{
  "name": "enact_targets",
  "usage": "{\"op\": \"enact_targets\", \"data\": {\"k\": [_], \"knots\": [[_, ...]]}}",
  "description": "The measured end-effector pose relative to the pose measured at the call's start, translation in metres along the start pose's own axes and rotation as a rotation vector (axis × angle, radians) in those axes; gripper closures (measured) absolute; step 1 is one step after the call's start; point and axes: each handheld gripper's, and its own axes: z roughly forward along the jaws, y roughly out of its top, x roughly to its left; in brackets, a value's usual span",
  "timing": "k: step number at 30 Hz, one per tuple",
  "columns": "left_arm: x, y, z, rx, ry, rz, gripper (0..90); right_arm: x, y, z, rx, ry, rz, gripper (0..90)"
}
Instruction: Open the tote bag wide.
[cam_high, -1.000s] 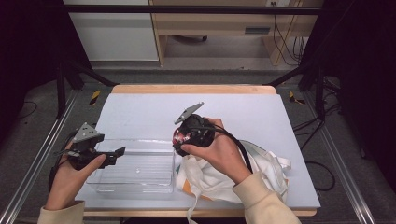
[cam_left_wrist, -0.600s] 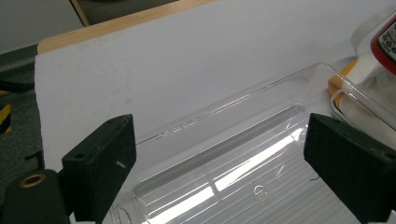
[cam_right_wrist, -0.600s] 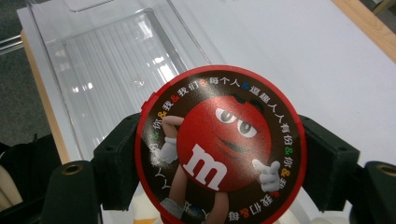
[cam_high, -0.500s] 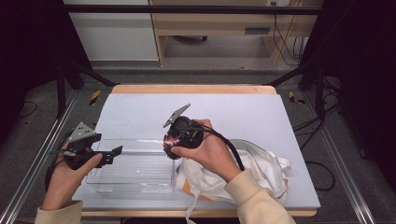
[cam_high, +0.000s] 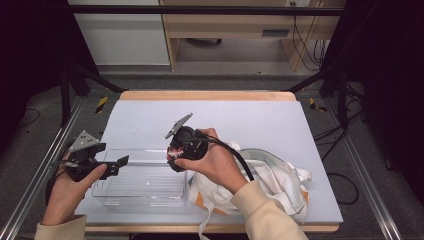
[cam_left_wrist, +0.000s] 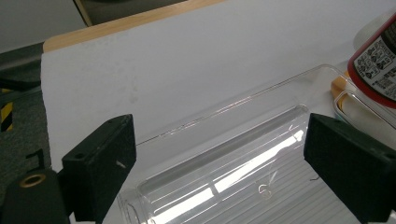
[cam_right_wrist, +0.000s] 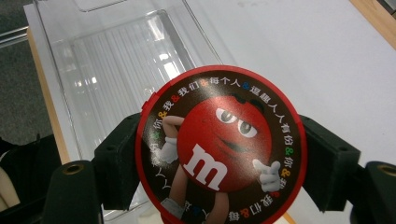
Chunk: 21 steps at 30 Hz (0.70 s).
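The right gripper (cam_right_wrist: 219, 154) clamps a red candy tub (cam_right_wrist: 220, 145) over the clear tray (cam_high: 145, 182) — the left gripper (cam_left_wrist: 224, 168) gapes wide, holding nothing.

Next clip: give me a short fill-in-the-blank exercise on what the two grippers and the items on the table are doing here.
1. The right gripper grips a round candy container whose lid is coloured ____.
2. The left gripper has its jaws ____, with nothing pressed between them.
3. The clear plastic bin on the table has ____ inside it.
4. The white cloth bag lies to the ____ of the bin in the high view.

Missing words: red; open; nothing; right
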Motion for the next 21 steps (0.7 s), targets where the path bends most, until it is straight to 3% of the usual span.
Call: {"op": "enact_targets", "data": {"k": [21], "knots": [[0.001,-0.001,0.001,0.018,0.007,0.011,9.3,0.002,0.001,0.018,-0.013,0.002,-0.011,25.5]]}}
